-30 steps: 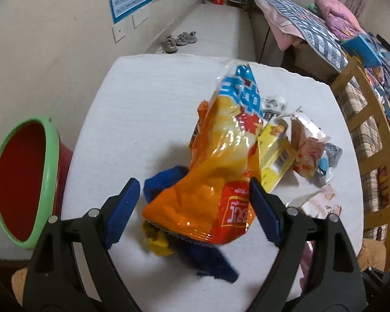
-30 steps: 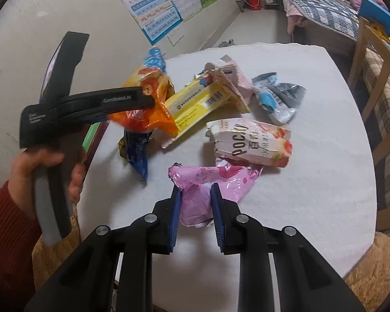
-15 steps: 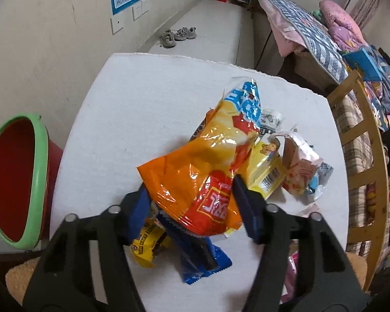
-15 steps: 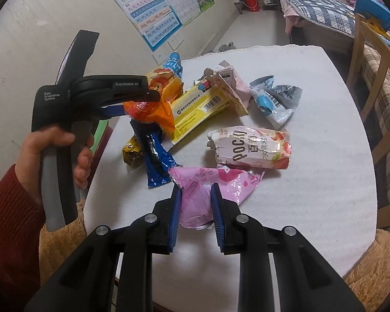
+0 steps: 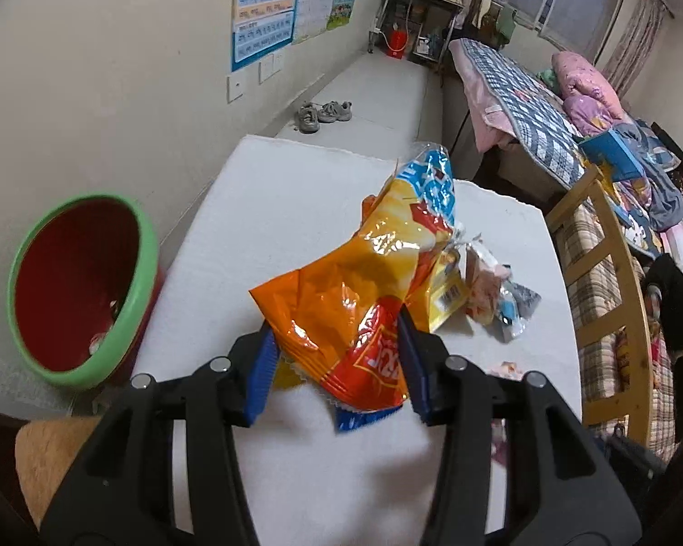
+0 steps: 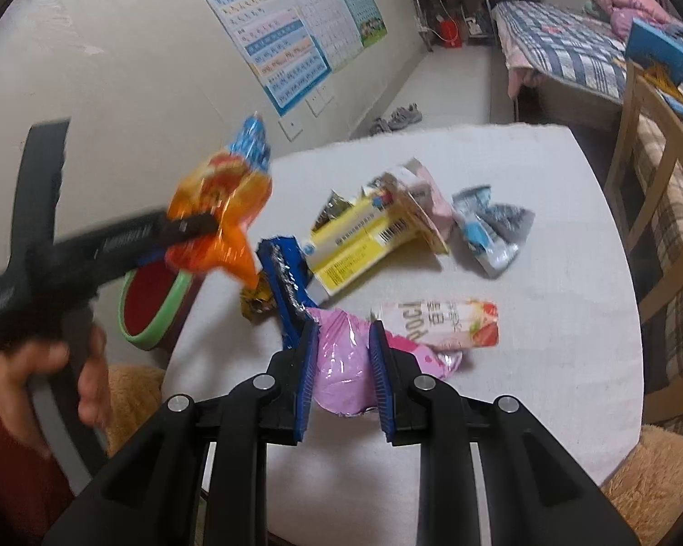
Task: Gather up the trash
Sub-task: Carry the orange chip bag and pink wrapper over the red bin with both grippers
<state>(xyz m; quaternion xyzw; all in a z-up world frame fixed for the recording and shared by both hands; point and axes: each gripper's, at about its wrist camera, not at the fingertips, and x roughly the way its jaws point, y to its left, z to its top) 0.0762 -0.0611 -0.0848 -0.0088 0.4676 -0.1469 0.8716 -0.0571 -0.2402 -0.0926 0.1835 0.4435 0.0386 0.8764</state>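
An orange chip bag (image 5: 364,282) hangs above the white table (image 5: 273,209), lifted off the pile. My left gripper (image 5: 337,346) has its jaws closing on the bag's lower end, and both pads press into it. In the right wrist view the same bag (image 6: 223,214) shows at the left, held up by a hand. My right gripper (image 6: 344,334) is shut on a crumpled pink wrapper (image 6: 341,377) near the table's front edge. A red bin with a green rim (image 5: 77,282) stands on the floor left of the table.
On the table lie a yellow packet (image 6: 364,245), a Pocky pouch (image 6: 441,323), a dark blue wrapper (image 6: 284,282) and a blue-grey wrapper (image 6: 491,232). A wooden chair (image 6: 651,182) stands at the right, a bed behind it.
The left jaws came together on the orange bag and carried it up off the pile. The right gripper rose a little with the pink wrapper.
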